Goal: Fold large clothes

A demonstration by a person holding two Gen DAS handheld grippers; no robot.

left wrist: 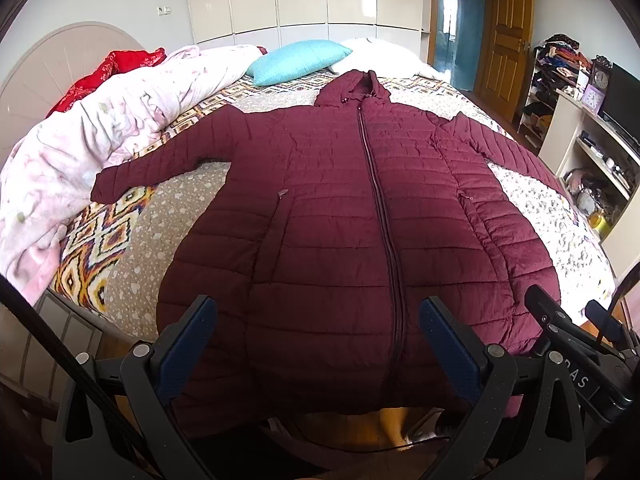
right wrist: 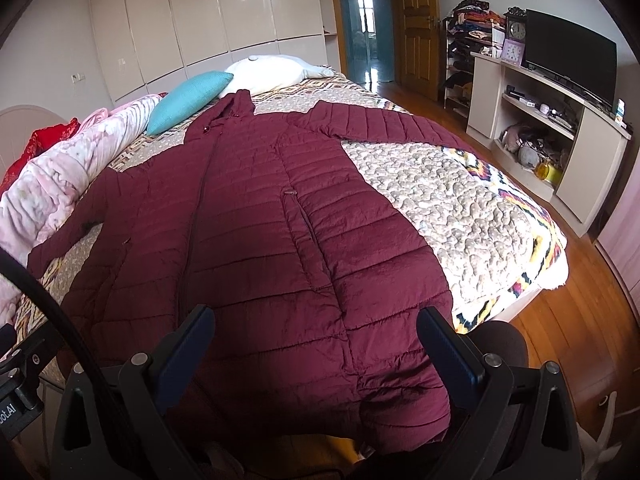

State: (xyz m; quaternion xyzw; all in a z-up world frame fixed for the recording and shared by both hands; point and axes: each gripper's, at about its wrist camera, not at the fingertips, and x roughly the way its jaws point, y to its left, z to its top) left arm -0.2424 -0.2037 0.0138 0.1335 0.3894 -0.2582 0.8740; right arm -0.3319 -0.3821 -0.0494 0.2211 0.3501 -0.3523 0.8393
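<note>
A long maroon quilted hooded coat (left wrist: 332,208) lies flat and zipped on the bed, hood towards the pillows, both sleeves spread out, hem hanging over the near edge. It also shows in the right wrist view (right wrist: 248,216). My left gripper (left wrist: 318,308) is open and empty, above the hem near the zip. My right gripper (right wrist: 316,316) is open and empty, above the coat's right lower part. The right gripper's body shows in the left wrist view (left wrist: 576,340), close beside the left one.
The bed has a patterned quilt (right wrist: 448,200). A pink duvet (left wrist: 80,148) is bunched on the left. A turquoise pillow (left wrist: 298,58) and a white pillow (right wrist: 272,70) lie at the far end. A TV cabinet (right wrist: 560,128) stands right, over wooden floor (right wrist: 580,320).
</note>
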